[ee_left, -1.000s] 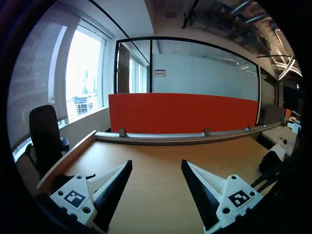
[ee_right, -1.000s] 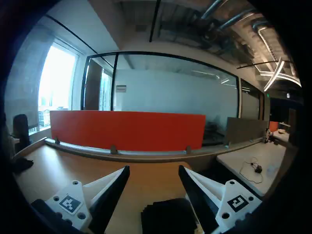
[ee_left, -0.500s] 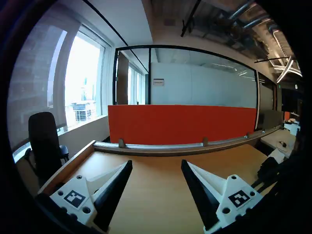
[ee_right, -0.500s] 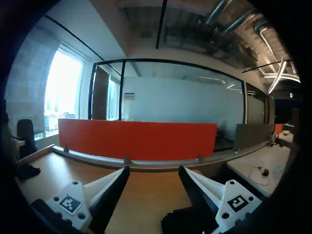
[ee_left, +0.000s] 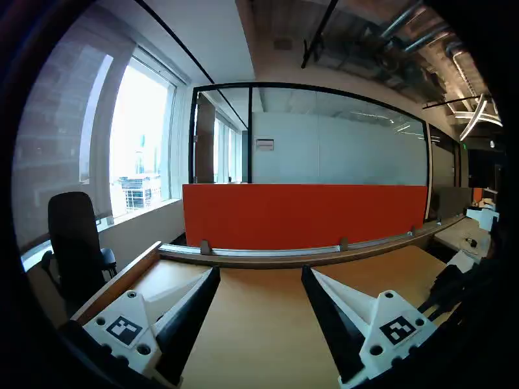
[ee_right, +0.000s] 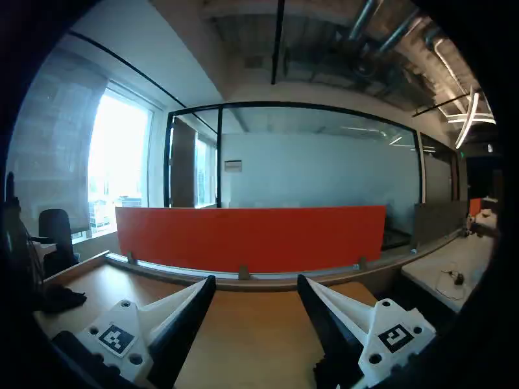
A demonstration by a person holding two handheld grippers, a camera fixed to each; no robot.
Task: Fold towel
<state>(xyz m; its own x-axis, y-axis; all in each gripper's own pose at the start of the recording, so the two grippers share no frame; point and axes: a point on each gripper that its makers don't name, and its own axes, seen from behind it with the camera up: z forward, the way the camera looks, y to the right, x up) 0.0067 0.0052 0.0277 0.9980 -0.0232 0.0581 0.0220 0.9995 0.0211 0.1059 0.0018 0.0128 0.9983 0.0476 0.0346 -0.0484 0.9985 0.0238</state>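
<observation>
In the right gripper view, a corner of the black folded towel [ee_right: 326,375] lies on the wooden desk [ee_right: 259,337] at the bottom edge, mostly hidden behind the right finger. My right gripper [ee_right: 255,280] is open above the desk, holding nothing, with the towel below and to the right of its fingers. In the left gripper view, my left gripper [ee_left: 259,272] is open and holds nothing over bare desk [ee_left: 259,324]. A black-and-white part of the other gripper [ee_left: 457,275] shows at the right edge.
An orange divider panel [ee_left: 305,215] on a grey rail runs along the desk's far edge. A black office chair [ee_left: 76,240] stands by the window to the left. A neighbouring white desk [ee_right: 447,275] with a cable lies to the right. A dark shape [ee_right: 58,299] sits at the desk's left end.
Both views have tilted upward, with the divider sitting lower in the picture. In the right gripper view the towel has slid from bottom centre to the lower right, nearly out of sight. Both grippers stayed open.
</observation>
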